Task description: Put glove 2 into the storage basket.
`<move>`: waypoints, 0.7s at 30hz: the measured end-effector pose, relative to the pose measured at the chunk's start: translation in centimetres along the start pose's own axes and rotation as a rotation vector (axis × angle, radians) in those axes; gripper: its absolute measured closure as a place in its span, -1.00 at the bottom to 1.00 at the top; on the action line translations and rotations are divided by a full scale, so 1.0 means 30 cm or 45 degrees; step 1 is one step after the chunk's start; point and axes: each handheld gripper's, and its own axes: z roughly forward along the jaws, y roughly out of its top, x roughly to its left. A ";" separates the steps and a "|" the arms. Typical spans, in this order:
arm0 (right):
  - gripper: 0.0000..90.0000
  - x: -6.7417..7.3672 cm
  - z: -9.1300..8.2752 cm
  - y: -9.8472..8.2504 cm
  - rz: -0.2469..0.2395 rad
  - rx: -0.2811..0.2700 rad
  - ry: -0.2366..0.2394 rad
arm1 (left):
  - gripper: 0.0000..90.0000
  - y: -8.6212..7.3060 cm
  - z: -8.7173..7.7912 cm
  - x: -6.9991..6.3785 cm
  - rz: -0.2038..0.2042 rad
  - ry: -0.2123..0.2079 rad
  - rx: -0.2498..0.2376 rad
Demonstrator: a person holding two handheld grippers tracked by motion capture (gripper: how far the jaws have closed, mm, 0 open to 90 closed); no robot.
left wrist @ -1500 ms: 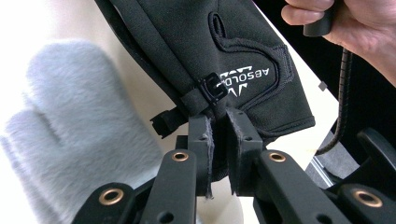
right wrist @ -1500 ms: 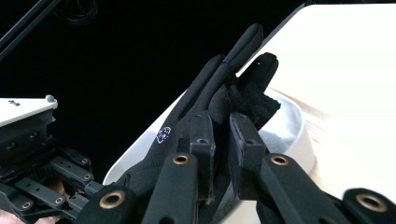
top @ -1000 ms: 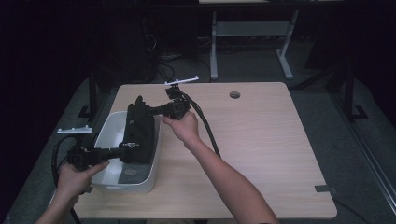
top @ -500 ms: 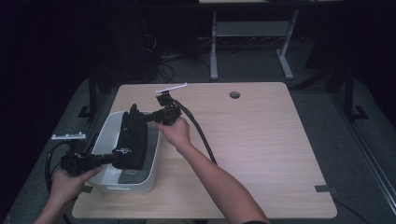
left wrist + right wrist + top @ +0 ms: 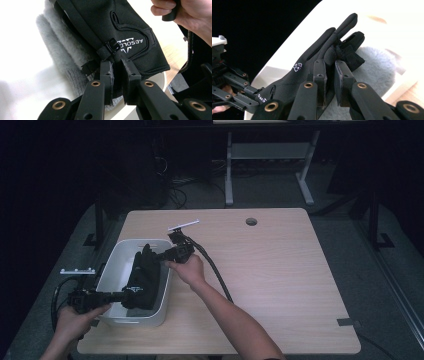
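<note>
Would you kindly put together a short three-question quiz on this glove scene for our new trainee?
1. True or false: the black glove lies flat on the bare table.
2. Which part of the glove does the left gripper pinch: (a) fingertips, (b) cuff end, (c) nothing?
3. What pale, fuzzy thing lies under the glove in the white bin?

Key
1. False; it is over the bin, held at both ends.
2. (b); the right gripper has the finger end.
3. A grey fleecy item.
</note>
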 end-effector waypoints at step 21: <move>0.57 -0.021 -0.022 -0.003 0.019 0.007 -0.020 | 0.30 0.019 -0.018 -0.002 -0.011 0.001 -0.024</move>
